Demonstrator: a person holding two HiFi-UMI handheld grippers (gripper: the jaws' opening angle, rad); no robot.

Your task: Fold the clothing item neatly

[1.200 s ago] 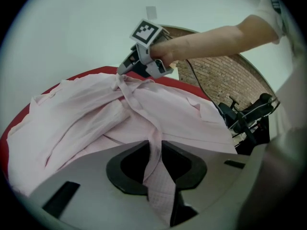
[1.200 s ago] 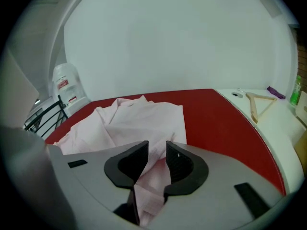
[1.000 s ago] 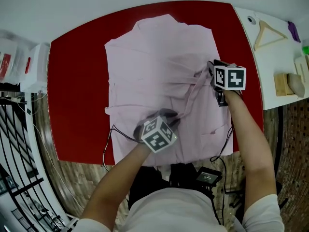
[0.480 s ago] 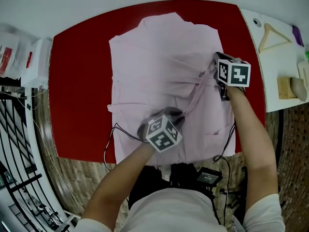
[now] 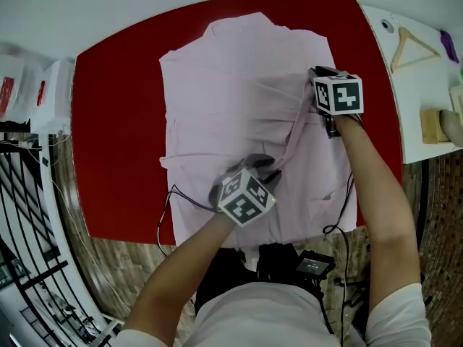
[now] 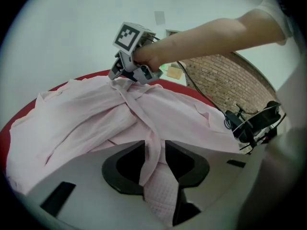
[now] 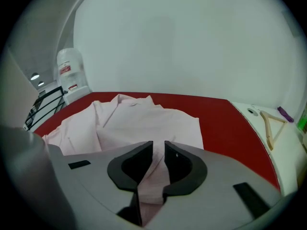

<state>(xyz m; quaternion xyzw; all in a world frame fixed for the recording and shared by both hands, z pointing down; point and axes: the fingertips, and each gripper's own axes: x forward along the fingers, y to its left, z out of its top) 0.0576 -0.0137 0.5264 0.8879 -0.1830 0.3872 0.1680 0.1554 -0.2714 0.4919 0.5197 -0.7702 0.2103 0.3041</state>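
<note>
A pink garment [image 5: 231, 85] lies spread across a red bench [image 5: 116, 121], filling the middle of the head view, as a person works it with two hand-held grippers. No brand or wording can be read. The cubes on the grippers carry only black-and-white square markers. The red labels on a white container [image 7: 69, 71], upper left of the right gripper view, and on white boxes [image 5: 58, 100] at the head view's left edge are too small to make out. A narrow pink band [image 5: 291, 137] of the garment runs taut between the right gripper [image 5: 318, 85], at the garment's right edge, and the left gripper [image 5: 257, 170], lower centre. The left gripper's jaws have just been easing apart, yet they pinch the band, which touches both pads. The right gripper's jaws, having just closed and then let out a touch, stand nearly together on the same band. Against a second ago, the right gripper sits a little higher in the frame and the band is drawn straighter; the left gripper has barely shifted. A wooden hanger [image 5: 412, 45] lies on a white surface at upper right.
</note>
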